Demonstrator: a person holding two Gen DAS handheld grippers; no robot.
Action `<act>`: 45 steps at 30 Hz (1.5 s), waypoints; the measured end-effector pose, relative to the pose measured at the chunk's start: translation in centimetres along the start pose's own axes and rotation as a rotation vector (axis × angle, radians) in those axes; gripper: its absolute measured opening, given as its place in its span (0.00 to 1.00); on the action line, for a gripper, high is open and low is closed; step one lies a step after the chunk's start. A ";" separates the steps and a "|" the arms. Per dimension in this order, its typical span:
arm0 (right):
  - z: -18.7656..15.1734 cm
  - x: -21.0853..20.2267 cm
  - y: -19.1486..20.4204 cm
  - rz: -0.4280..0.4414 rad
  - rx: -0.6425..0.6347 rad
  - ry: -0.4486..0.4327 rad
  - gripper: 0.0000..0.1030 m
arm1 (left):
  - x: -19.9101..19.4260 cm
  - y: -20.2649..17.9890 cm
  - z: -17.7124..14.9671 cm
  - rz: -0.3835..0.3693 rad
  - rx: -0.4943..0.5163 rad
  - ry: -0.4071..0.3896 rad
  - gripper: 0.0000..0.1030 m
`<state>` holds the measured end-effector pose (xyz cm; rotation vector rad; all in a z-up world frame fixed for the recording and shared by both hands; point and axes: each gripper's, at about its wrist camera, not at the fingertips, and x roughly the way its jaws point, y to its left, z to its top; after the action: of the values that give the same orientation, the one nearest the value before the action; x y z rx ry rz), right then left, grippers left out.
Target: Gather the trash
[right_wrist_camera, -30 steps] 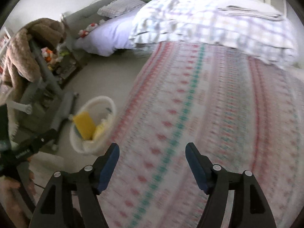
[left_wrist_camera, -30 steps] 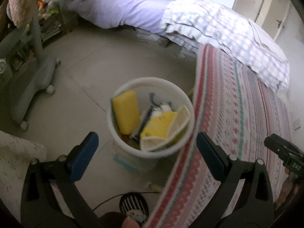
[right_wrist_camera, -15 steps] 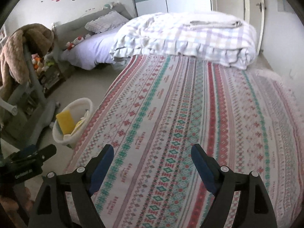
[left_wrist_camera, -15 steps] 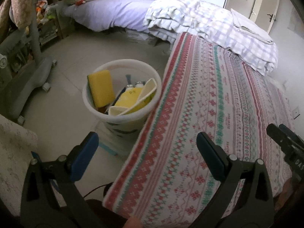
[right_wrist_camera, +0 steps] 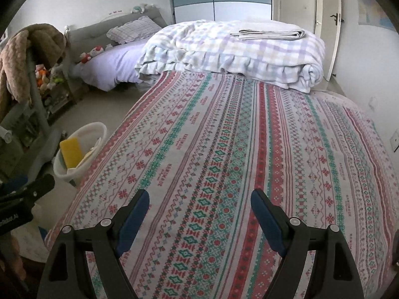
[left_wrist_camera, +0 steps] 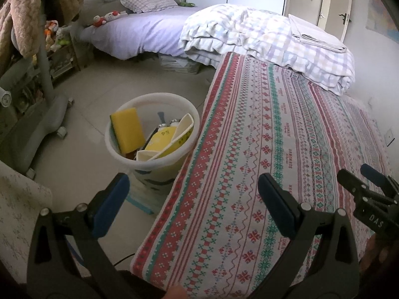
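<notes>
A white trash bin [left_wrist_camera: 149,99] stands on the floor against the left edge of the patterned bed cover [left_wrist_camera: 286,162]. It holds a yellow sponge [left_wrist_camera: 128,129], a yellow packet [left_wrist_camera: 164,139] and other scraps. The bin also shows in the right wrist view [right_wrist_camera: 82,134] at the left. My left gripper [left_wrist_camera: 192,206] is open and empty, above the bed edge near the bin. My right gripper [right_wrist_camera: 199,214] is open and empty over the patterned bed cover [right_wrist_camera: 237,149]. I see no loose trash on the cover.
A folded checked quilt [right_wrist_camera: 232,52] lies at the far end of the cover, with a folded cloth [right_wrist_camera: 269,33] on top. A purple bed [left_wrist_camera: 139,32] stands behind. A grey wheeled chair base [left_wrist_camera: 42,119] stands left of the bin.
Both grippers have pulled back and lifted away from the bin. The views now take in more of the bed cover. Both stay open and empty.
</notes>
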<state>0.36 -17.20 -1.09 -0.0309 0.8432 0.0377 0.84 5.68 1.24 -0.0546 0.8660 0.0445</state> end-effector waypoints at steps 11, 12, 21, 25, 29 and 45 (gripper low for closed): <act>-0.1 -0.2 0.7 0.019 -0.005 0.008 0.82 | 0.0 -0.4 -0.4 -0.005 0.003 0.013 0.99; -0.1 -0.1 0.7 0.020 -0.006 0.009 0.82 | 0.1 -0.4 -0.4 -0.007 0.001 0.013 0.99; -0.2 0.1 0.6 0.023 0.006 0.018 0.82 | 0.1 -0.4 -0.4 -0.013 -0.009 0.015 0.99; -0.1 0.0 0.7 0.026 0.004 0.013 0.82 | 0.2 -0.4 -0.4 -0.014 -0.008 0.016 0.99; -0.2 0.0 0.8 0.028 0.006 0.014 0.82 | 0.1 -0.4 -0.4 -0.013 -0.008 0.015 0.99; -0.1 -0.3 0.7 0.031 0.009 0.007 0.83 | 0.3 -0.5 -0.7 -0.016 -0.012 0.023 0.99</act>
<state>0.08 -16.48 -0.91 -0.0092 0.8504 0.0634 0.50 5.15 0.55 -0.0733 0.8881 0.0339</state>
